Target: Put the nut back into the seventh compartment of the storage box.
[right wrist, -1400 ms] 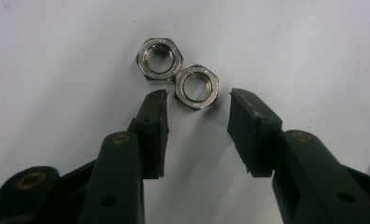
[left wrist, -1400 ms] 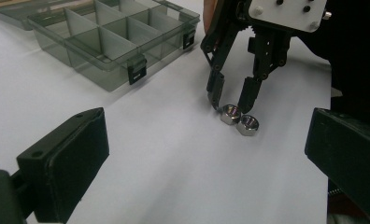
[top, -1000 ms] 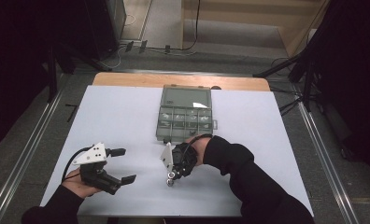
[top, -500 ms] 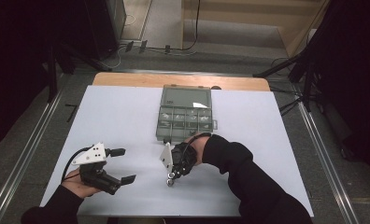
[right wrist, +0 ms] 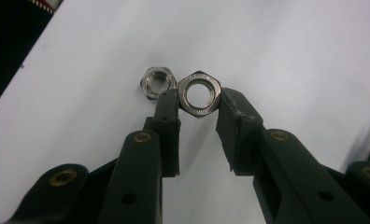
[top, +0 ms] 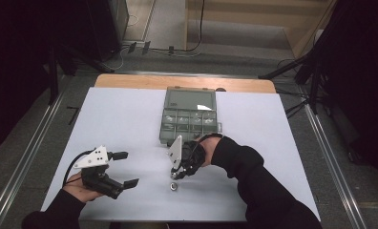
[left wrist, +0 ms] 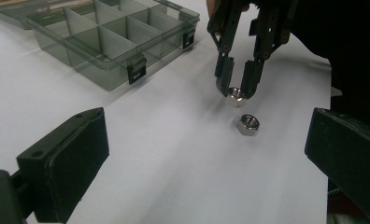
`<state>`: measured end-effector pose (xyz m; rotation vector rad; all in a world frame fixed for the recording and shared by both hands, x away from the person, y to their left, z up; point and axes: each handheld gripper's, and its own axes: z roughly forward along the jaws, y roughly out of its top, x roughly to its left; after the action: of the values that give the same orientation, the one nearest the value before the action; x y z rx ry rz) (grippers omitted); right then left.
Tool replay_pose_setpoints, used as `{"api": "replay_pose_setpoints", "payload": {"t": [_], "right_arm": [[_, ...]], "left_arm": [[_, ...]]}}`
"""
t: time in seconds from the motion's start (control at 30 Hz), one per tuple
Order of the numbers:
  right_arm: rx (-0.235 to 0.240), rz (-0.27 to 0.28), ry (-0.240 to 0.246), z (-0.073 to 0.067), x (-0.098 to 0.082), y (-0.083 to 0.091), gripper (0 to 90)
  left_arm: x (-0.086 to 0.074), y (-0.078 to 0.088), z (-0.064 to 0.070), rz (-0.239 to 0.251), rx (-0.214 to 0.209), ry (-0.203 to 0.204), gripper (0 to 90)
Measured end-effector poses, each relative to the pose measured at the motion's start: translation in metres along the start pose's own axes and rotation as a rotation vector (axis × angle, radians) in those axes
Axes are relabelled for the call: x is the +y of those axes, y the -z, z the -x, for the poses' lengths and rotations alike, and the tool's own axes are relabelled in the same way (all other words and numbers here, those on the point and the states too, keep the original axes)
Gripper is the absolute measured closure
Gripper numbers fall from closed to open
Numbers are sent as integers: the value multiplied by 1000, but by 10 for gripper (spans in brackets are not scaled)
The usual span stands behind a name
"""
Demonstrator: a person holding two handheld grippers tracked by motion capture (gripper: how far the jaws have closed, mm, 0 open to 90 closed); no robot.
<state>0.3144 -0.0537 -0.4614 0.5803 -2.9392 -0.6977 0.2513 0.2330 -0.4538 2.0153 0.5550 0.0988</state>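
Near the front edge of the table: the work is centred here, just in front of the open compartment box [top: 189, 117].
Right gripper [top: 175, 173]: it is pointed down at the sheet, and its jaws have just been closing; they are now clamped on a steel nut [right wrist: 199, 94], one pad on each flat side.
What has changed: a second ago the jaws were a little wider around the nut; now the nut is pinched and, in the left gripper view, is seen [left wrist: 234, 97] between the tips, at or just above the white sheet.
Second nut [left wrist: 247, 124]: it lies loose on the table, just beside the held one and apart from the jaws.
Left gripper [top: 125, 169]: it is held near the front left corner of the table, jaws wide apart and empty, well apart from both nuts.
Box: lid laid back towards the far edge, the compartments near the gripper apparently empty.
Meaning for the task: the grasp is judged complete, so a lift and a carry to a compartment are the likely next step; the second nut remains to be fetched.
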Motion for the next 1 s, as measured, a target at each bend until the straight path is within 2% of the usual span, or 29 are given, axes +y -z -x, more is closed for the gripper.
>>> {"api": "replay_pose_setpoints", "payload": {"t": [0.1,0.33,0.43,0.47,0.7,0.8,0.87,1.0], "right_arm": [[-3,28,-21,-2,-1,5,717],[-61,142,-111,-10,-12,23,717],[-74,151,-138,-13,-14,27,717],[-78,197,-157,-15,-18,31,717],[-146,278,-263,-22,-32,41,717],[-191,288,-260,-27,-38,44,717],[-205,294,-297,-30,-43,46,717],[-248,336,-314,-33,-52,50,718]], "left_arm": [[0,0,0,0,-1,0,0],[0,-1,0,-3,1,1,0],[0,-1,0,-11,2,-2,0],[0,-2,0,-7,1,-1,0],[0,-2,0,-5,2,-1,0],[0,-2,0,-7,2,-1,0],[0,-2,0,-8,2,-1,0],[0,-3,0,-10,2,1,0]]}}
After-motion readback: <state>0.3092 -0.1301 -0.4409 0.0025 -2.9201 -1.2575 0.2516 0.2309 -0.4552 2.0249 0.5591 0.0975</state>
